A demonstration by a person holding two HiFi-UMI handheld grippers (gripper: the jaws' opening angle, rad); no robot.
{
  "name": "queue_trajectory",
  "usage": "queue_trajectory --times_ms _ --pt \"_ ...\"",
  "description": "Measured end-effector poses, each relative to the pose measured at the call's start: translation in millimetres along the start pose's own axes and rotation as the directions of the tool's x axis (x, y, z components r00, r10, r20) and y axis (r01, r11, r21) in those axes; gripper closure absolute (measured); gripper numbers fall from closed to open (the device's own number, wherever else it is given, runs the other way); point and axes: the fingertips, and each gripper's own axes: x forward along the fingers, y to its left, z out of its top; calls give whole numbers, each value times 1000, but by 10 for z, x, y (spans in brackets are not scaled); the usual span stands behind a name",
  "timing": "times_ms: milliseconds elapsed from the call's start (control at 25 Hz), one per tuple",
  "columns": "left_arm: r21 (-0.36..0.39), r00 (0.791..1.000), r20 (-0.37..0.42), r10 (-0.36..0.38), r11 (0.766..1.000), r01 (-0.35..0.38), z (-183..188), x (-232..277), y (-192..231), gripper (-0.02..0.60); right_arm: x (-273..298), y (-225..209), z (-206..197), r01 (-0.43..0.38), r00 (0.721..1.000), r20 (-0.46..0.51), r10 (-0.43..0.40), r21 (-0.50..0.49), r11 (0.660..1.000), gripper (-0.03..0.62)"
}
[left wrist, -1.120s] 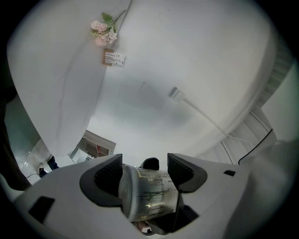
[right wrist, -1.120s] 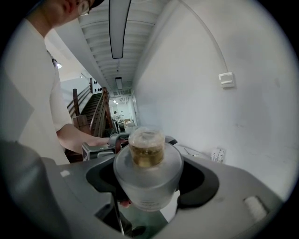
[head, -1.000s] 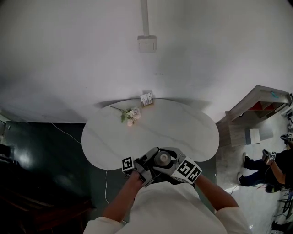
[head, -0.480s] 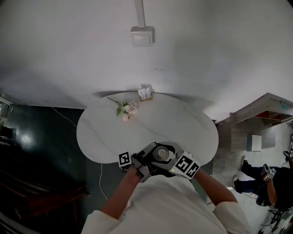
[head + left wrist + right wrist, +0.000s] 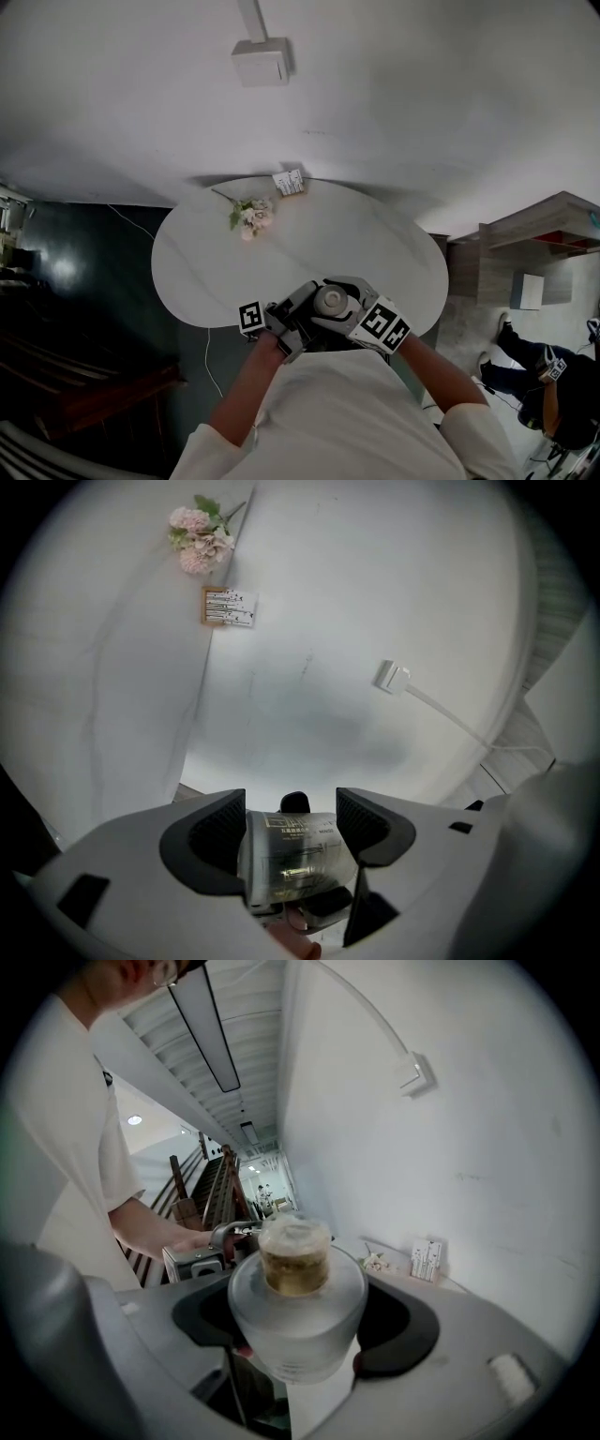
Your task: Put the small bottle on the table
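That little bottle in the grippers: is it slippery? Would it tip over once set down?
The bottle looks like smooth frosted glass, so it is probably slippery and breakable. Its round body is wide under a narrower top, so it should stand steadily. On its side it might roll.

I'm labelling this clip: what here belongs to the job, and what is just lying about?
Job: small bottle; left tongs and right tongs, both shut on it; table.
Lying about: flowers, card, wall box.
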Motion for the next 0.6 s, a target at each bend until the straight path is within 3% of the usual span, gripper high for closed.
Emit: queue_trajectory --times_ms 600 --pt "-69 994 30 105 992 -102 637 23 484 296 180 -829 -442 117 992 -51 -112 108 987 243"
